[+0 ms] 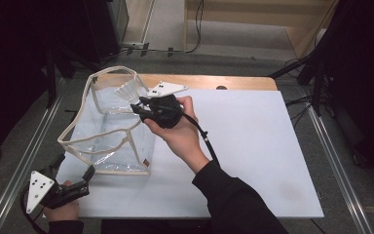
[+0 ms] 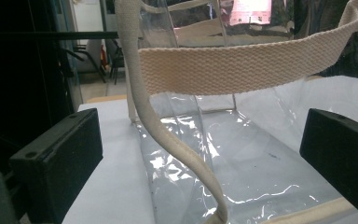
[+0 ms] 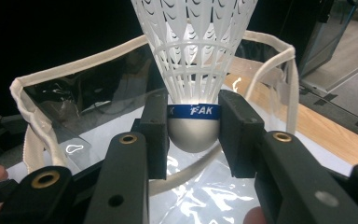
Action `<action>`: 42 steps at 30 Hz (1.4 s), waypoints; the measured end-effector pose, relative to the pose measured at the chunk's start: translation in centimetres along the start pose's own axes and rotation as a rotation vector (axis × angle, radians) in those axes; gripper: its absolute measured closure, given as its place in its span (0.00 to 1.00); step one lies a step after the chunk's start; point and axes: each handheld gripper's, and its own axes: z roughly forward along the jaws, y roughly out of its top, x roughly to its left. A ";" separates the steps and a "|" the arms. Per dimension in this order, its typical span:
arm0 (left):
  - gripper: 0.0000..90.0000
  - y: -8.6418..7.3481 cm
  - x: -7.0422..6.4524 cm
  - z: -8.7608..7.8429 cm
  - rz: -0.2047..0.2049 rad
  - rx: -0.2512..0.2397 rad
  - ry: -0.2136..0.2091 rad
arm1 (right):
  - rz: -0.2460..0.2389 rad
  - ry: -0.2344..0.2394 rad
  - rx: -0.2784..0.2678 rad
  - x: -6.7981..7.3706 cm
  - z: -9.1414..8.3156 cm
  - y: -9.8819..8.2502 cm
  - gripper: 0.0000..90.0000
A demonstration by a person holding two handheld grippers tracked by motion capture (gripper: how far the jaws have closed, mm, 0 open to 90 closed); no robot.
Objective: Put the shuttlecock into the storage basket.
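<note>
nearest the person, the left tool (image 1: 75,179) sits at the desk's (image 1: 253,161) front left corner, jaws spread wide and holding nothing; in the left gripper view the jaws frame the bag's (image 1: 108,131) near corner, its cream strap (image 2: 223,70) crossing between them without touching either

the bag is clear plastic with cream trim, standing open on the white sheet, mouth up, on the left half of the desk

further in, the right hand (image 1: 180,134) reaches across to the bag's far right rim, and the right tool (image 1: 139,104) is pinched on a shuttle (image 3: 194,70); in the right gripper view the jaws press both sides of its grey cork at the blue band, the white skirt pointing away from the tool

the relation that counts: the shuttle is held just over the bag's open mouth, its long axis running along the tool and out over the opening, so the bag's inside lies straight below and ahead of it; by my reading the likely move is a release into the bag, and the right tool is the one placed for it, while the left looks set to steady the near strap

beyond the bag, bare wooden desk edge and floor
</note>
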 end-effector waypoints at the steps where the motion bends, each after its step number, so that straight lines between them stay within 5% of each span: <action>1: 0.00 0.0 0.0 0.0 0.000 0.000 0.000 | -0.003 0.002 0.002 0.1 0.1 0.0 0.70; 20: 0.00 0.0 0.0 0.0 0.001 0.000 0.000 | -0.005 0.043 0.014 1.1 0.9 0.0 0.70; 24: 0.00 0.0 0.0 0.0 -0.002 0.000 0.000 | 0.015 0.086 0.012 1.1 1.0 0.0 0.69; 30: 0.00 0.0 0.0 0.0 -0.001 0.001 -0.001 | 0.030 0.100 -0.002 1.0 0.4 0.2 0.48; 36: 0.00 0.0 0.0 0.0 0.000 0.000 -0.001 | 0.002 0.041 0.000 1.1 -0.3 0.3 0.32; 42: 0.00 0.0 0.0 0.0 0.000 0.001 -0.001 | -0.002 0.036 -0.006 0.6 -1.0 0.0 0.18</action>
